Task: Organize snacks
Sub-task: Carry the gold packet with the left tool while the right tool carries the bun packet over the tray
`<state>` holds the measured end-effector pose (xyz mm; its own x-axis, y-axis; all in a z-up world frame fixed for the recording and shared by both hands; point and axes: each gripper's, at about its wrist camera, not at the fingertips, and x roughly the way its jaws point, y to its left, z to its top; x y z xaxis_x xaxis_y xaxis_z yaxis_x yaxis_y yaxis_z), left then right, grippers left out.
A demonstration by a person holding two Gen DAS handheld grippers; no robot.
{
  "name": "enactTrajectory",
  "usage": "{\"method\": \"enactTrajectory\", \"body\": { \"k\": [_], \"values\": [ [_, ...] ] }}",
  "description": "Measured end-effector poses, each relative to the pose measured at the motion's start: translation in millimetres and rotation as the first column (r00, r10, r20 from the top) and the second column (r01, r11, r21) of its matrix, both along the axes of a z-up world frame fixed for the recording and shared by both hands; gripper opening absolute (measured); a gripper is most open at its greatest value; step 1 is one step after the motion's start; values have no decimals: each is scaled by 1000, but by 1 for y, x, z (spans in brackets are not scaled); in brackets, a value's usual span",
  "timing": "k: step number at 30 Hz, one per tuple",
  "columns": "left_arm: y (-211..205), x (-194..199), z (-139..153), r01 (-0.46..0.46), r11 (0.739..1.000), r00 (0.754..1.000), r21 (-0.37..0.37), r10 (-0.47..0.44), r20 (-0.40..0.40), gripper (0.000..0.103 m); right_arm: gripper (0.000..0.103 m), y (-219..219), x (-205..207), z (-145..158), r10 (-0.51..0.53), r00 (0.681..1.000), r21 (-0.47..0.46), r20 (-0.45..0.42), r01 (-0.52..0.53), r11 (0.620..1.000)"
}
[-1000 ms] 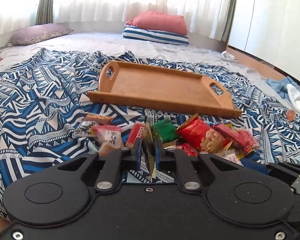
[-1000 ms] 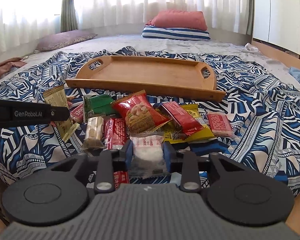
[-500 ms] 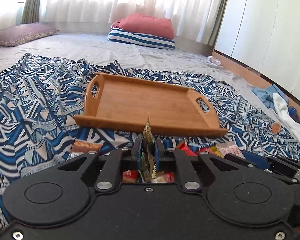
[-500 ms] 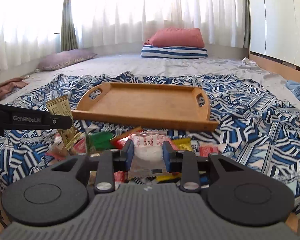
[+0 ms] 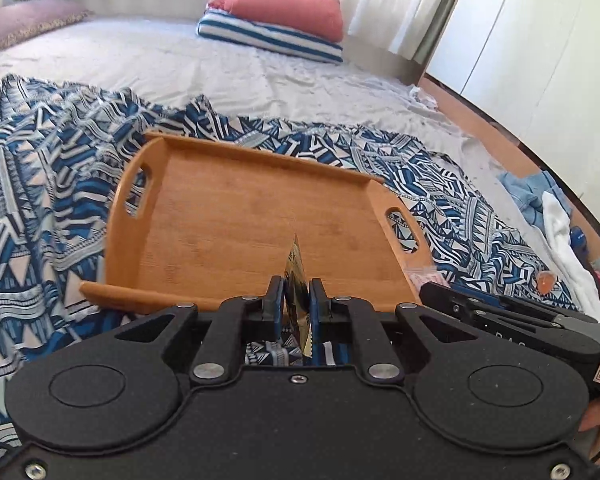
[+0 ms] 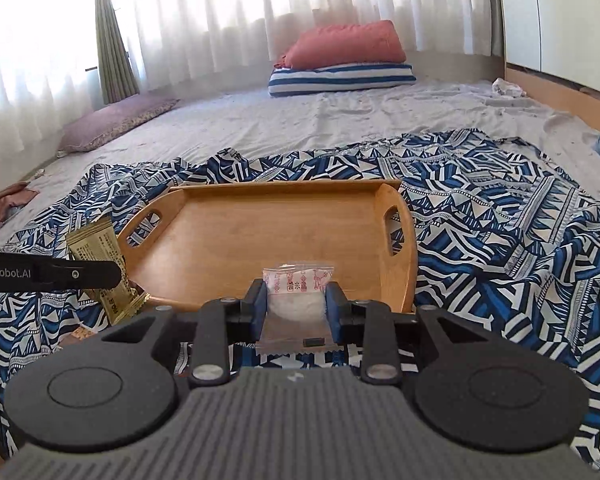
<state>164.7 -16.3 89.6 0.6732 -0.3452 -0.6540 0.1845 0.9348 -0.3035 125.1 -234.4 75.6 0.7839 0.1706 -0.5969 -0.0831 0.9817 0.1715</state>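
gripping crinkly gold foil packet (image 5: 296, 280) edge-on, smooth rounded bamboo tray (image 5: 228, 216) beyond

This is a bedroom in a home. A big bed (image 6: 300, 136) fills the room. At its far end a red pillow (image 6: 346, 46) lies on a striped pillow (image 6: 340, 78). Behind the pillows hang white curtains (image 6: 220, 20).

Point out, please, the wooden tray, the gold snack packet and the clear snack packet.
wooden tray (image 6: 260, 236), right wrist view, bare floor.
gold snack packet (image 6: 94, 246), right wrist view, printed face.
clear snack packet (image 6: 296, 304), right wrist view, white contents.
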Motion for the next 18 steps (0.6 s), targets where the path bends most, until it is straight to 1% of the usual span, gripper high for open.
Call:
{"method": "enactTrajectory", "body": {
  "k": [4, 6, 9, 12, 15, 18],
  "values": [
    [-7, 35, -16, 0, 1000, 997, -24, -2, -82, 12, 36, -11, 30, -7, 0, 998, 83, -66, 6, 996],
    [-12, 50, -23, 5, 999, 993, -32, -8, -114, 12, 36, -13, 42, -11, -5, 996, 80, -91, 12, 997],
    [-23, 68, -31, 23, 999, 991, -31, -27, -134, 12, 36, -12, 57, -16, -2, 994, 51, -112, 7, 999],
    [-31, 84, -40, 27, 998, 986, -53, -36, -160, 12, 36, -11, 68, -22, -9, 991, 30, -131, 13, 999],
    [-40, 97, -48, 28, 998, 982, -65, -39, -183, 12, 36, -13, 79, -29, -18, 989, 38, -147, 23, 999],
    [-46, 104, -55, 29, 998, 982, -64, -40, -187, 12, 36, -16, 86, -35, -30, 987, 54, -157, 38, 998]
  ]
}}
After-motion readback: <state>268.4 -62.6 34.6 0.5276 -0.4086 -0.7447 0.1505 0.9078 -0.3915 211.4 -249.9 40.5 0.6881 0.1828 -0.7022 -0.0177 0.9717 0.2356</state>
